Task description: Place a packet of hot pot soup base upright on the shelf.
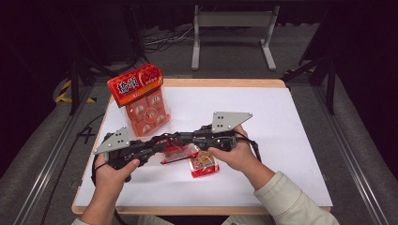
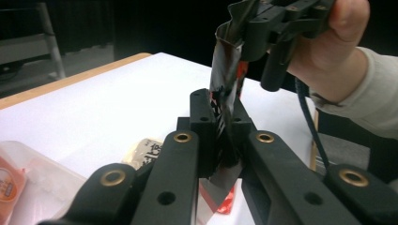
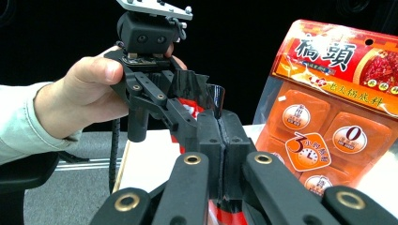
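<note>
Both grippers meet over the near middle of the table (image 1: 281,140), each clamped on the same small red and silver sachet (image 1: 180,153). Left gripper (image 1: 162,149), held in the person's left hand (image 1: 115,168), comes in from the near left; in the left gripper view its jaws press flat on the lower part of the sachet (image 2: 224,117). Right gripper (image 1: 187,140), held in the right hand (image 1: 239,154), reaches across from the right; in the right gripper view its jaws stand tight together on the foil edge of the sachet (image 3: 206,101), so the packet hangs stretched between the two tools, above the white sheet.

Largest on the table is the orange bag (image 1: 143,101) of seasoning blocks, which stands upright near the far left corner, well apart from the grippers. A second small sachet (image 1: 203,165) lies flat on the sheet just under the right hand, close to the near edge.
</note>
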`<state>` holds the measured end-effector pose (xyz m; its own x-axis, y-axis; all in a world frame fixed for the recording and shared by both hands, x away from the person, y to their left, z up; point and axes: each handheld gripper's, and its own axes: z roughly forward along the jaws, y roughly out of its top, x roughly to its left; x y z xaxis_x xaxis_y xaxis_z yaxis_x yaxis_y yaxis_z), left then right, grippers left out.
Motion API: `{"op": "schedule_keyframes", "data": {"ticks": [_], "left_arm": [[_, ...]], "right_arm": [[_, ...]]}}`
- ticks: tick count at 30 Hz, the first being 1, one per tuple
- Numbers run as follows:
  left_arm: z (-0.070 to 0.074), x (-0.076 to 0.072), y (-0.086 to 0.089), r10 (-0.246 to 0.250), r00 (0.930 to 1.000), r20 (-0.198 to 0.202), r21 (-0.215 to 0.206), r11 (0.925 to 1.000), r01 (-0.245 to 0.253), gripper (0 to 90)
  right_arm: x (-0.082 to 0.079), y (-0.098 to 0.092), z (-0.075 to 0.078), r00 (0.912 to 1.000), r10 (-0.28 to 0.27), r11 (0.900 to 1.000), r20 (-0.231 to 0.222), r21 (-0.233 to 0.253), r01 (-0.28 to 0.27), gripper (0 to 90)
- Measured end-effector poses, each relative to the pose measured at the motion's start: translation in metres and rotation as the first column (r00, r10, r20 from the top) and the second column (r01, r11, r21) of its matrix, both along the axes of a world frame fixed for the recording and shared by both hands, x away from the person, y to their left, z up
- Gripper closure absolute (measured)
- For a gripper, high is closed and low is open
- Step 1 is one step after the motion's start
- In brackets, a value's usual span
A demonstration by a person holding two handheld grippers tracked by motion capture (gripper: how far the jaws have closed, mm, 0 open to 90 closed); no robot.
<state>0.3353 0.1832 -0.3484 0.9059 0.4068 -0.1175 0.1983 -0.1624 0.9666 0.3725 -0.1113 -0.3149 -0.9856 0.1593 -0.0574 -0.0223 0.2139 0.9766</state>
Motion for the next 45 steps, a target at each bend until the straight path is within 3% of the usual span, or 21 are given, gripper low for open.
{"op": "schedule_keyframes", "data": {"ticks": [12,17,22,26,33,36,45], "left_arm": [[0.016,0.003,0.005,-0.07,0.9955,0.064,0.042,0.9968,0.067,90.0],[0.021,0.007,0.011,-0.068,0.9952,0.071,0.014,0.9977,0.067,90.0],[0.031,0.013,0.021,-0.076,0.9932,0.088,0.015,0.9971,0.075,90.0],[0.035,0.019,0.028,-0.055,0.9935,0.1,0.027,0.9983,0.052,90.0],[0.036,0.028,0.045,-0.041,0.992,0.119,0.023,0.999,0.039,90.0],[0.034,0.034,0.053,-0.039,0.9921,0.12,0.014,0.9992,0.037,90.0],[0.03,0.045,0.068,-0.011,0.995,0.099,0.04,0.9992,0.007,90.0]], "right_arm": [[0.002,-0.006,0.003,0.9992,-0.039,0.999,0.005,0.016,0.039,79.3],[0.003,-0.018,0.001,0.9975,-0.07,0.997,-0.009,0.03,0.07,73.9],[0.003,-0.032,-0.006,0.9951,-0.095,0.995,-0.028,0.025,0.096,70.7],[0.004,-0.049,-0.014,0.9897,-0.129,0.991,-0.062,0.039,0.131,69.3],[0.005,-0.077,-0.023,0.9778,-0.192,0.979,-0.083,0.053,0.197,65.5],[0.004,-0.088,-0.027,0.9721,-0.217,0.973,-0.089,0.054,0.222,64.7],[-0.001,-0.121,-0.034,0.9517,-0.287,0.954,-0.11,0.055,0.294,64.4]]}}
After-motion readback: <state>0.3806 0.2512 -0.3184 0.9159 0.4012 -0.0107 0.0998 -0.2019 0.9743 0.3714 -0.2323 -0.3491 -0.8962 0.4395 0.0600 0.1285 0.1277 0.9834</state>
